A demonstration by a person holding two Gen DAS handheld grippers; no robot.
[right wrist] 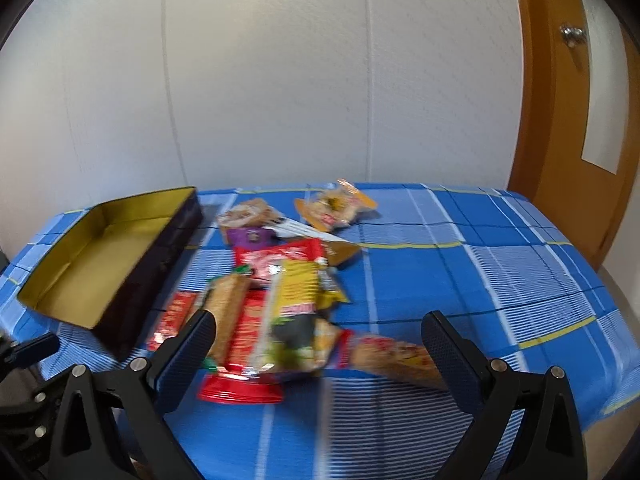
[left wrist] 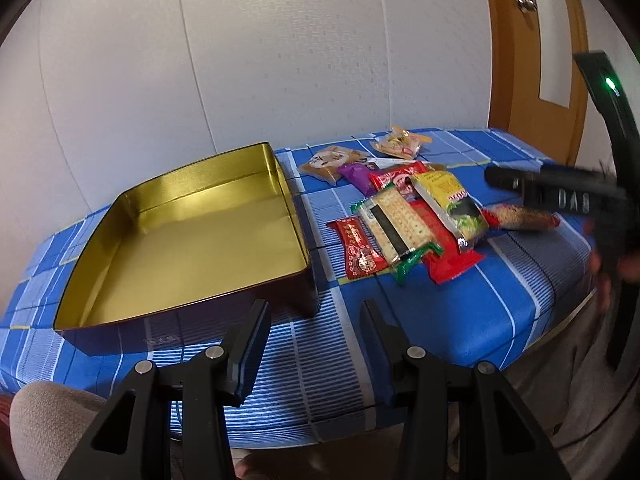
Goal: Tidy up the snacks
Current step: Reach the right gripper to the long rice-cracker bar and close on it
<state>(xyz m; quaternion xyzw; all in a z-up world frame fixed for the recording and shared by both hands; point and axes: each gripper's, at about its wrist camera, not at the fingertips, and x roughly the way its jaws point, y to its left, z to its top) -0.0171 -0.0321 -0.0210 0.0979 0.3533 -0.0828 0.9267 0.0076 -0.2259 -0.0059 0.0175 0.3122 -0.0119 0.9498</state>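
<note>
Gold tin holds nothing; every snack lies on the cloth beside it. Left gripper and right gripper both spread, grasping nothing.

My right tool gapes wide over blurred snack packets, right of the gold-lined rectangular tin.

Left tool: both fingers rise from 6 o'clock of its own view, parted with a clear gap, nothing between the pads. Right tool: fingers at 7 and 5 o'clock, spread wide, gripping nothing; in the left view its blurred black body lies at 3 o'clock.
</note>
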